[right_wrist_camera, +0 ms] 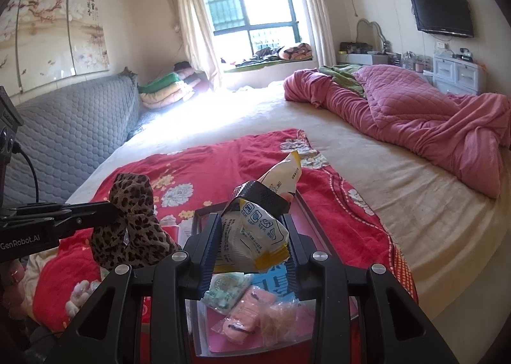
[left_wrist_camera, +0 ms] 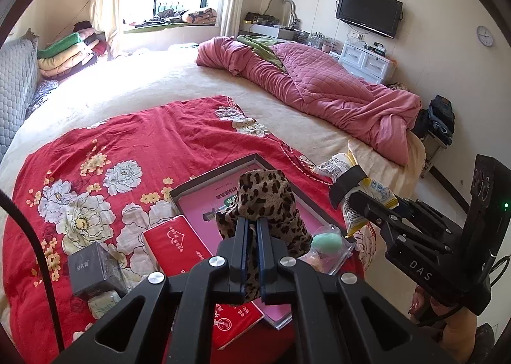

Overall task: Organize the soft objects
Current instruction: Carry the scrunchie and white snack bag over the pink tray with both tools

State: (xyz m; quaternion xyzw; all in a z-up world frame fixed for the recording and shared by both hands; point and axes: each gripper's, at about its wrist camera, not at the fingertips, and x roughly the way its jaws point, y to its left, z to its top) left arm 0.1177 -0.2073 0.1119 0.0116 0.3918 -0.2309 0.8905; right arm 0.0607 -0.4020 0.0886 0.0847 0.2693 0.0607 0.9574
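Above the shallow box (left_wrist_camera: 255, 158) on the bed, my left gripper (left_wrist_camera: 252, 230) pinches a leopard-print cloth (left_wrist_camera: 265, 191), my right gripper (right_wrist_camera: 252, 236) clamps a mask packet (right_wrist_camera: 255, 230), while sachets (right_wrist_camera: 242, 309) lie boxed, and a tissue pack (left_wrist_camera: 172, 242) waits outside.

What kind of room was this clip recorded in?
A lived-in home bedroom, most likely: a wide bed with a rumpled pink quilt, a wall-mounted TV, and folded blankets stacked by the window.

The leopard-print cloth (left_wrist_camera: 268, 204) is hiding much of the pink tray (left_wrist_camera: 287, 309); the red booklet's (left_wrist_camera: 236, 322) print is blurring.
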